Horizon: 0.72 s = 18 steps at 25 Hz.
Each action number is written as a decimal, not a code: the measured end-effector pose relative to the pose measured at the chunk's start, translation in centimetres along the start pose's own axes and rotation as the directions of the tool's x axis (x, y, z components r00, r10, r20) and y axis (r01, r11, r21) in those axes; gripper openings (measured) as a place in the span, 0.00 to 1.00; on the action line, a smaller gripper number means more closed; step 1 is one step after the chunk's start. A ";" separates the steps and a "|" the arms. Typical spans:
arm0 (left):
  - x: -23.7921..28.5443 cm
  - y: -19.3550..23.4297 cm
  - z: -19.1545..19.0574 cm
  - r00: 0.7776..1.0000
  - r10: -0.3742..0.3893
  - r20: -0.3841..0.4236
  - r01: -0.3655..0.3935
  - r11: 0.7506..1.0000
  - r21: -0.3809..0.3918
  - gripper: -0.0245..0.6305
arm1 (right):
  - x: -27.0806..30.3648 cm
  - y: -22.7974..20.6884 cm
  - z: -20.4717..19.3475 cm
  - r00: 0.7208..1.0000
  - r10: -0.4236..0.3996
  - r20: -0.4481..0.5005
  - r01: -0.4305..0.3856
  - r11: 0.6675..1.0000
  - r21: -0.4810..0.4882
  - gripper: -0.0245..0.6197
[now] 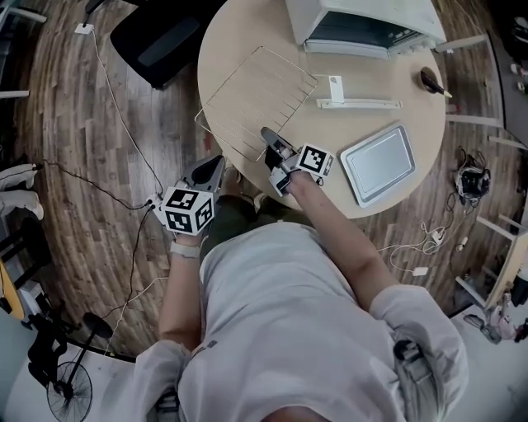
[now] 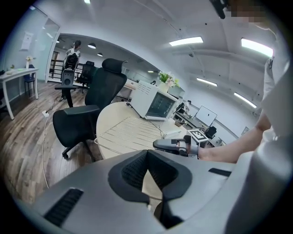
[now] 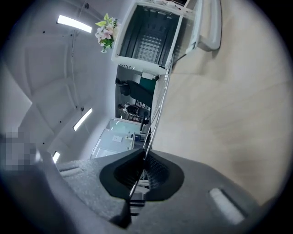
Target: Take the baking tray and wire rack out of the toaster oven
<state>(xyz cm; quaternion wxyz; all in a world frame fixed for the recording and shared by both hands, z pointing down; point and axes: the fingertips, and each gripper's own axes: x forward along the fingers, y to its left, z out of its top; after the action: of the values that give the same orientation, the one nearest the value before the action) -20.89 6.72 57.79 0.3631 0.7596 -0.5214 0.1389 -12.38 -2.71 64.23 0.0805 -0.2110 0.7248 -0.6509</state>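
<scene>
**Both pieces out; rack not yet let go**

The left hand-held gripper hangs clenched and empty. The right hand-held gripper pinches the near rim of the wire rack, which lies on the worktop. The baking tray rests alongside. The toaster oven beyond looks empty.

Toaster oven cut by top edge, wire rack edge hidden beneath right tongs.

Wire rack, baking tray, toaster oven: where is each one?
wire rack point(image 1: 257, 103), head view, middle of its grid.
baking tray point(image 1: 378, 163), head view, its flat centre.
toaster oven point(image 1: 363, 33), head view, its dark front glass.
</scene>
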 end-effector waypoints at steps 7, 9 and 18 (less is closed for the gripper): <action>-0.8 2.1 -0.8 1.000 0.016 -0.005 -0.017 0.999 -0.038 0.04 | 2.4 -1.4 -0.5 0.998 -0.039 -0.049 0.040 0.999 0.005 0.05; -0.8 2.4 -0.9 1.000 0.015 -0.008 -0.015 0.999 -0.047 0.04 | 2.7 -1.8 -0.3 0.997 -0.049 -0.060 0.049 0.999 0.002 0.05; 0.1 3.2 -0.2 1.000 -0.006 -0.014 0.005 0.999 -0.052 0.04 | 3.2 -4.8 0.2 0.974 -0.196 -0.118 0.195 0.981 -0.017 0.11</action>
<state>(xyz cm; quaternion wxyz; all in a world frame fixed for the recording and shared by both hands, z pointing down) -23.70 6.14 59.32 0.3869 0.7504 -0.5200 0.1299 -14.20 -4.52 69.42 -0.0277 -0.2423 0.7058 -0.6651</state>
